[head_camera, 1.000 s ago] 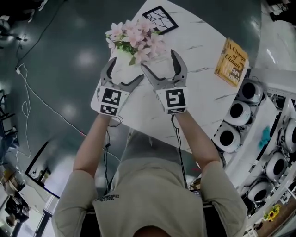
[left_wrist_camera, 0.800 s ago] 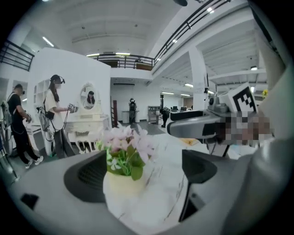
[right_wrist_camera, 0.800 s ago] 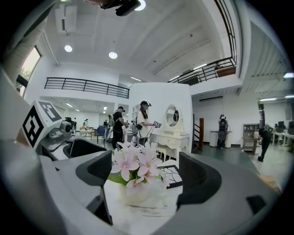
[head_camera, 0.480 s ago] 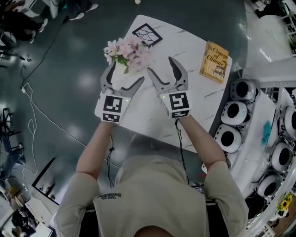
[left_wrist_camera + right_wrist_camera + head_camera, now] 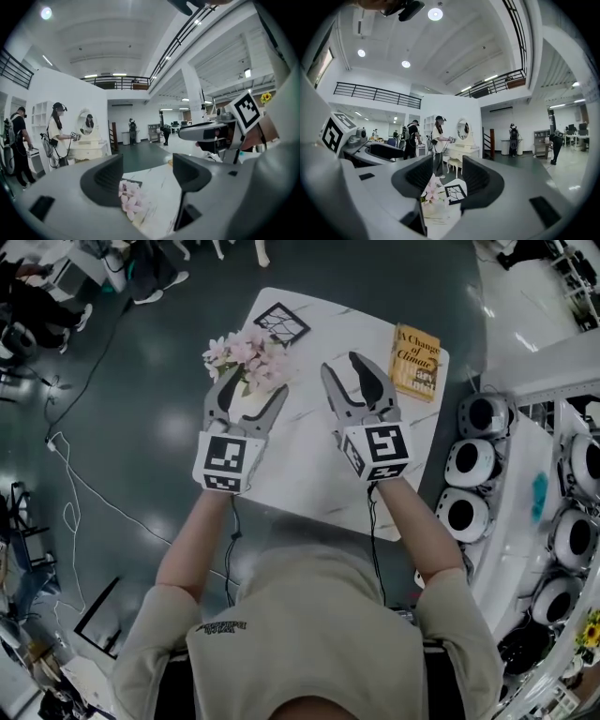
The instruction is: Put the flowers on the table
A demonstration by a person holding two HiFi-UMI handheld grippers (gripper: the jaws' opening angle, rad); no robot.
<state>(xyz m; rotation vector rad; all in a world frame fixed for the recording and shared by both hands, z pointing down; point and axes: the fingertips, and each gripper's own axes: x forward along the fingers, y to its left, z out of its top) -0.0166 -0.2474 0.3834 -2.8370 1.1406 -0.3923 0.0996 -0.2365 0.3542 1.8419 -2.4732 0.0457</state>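
Counter: white marbled top, left and near edges drop to dark floor; middle of top open. Flowers lie on counter by far left edge. Black patterned square beyond them, yellow book at far right edge.

Left hand-held gripper: jaws closing, nothing between, tips just beside flowers.

Right hand-held gripper: jaws closing, empty, apart from flowers.

Flower stems hidden under blossoms; cannot tell if any container.

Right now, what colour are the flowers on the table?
The flowers are pale pink; the head view shows them best.
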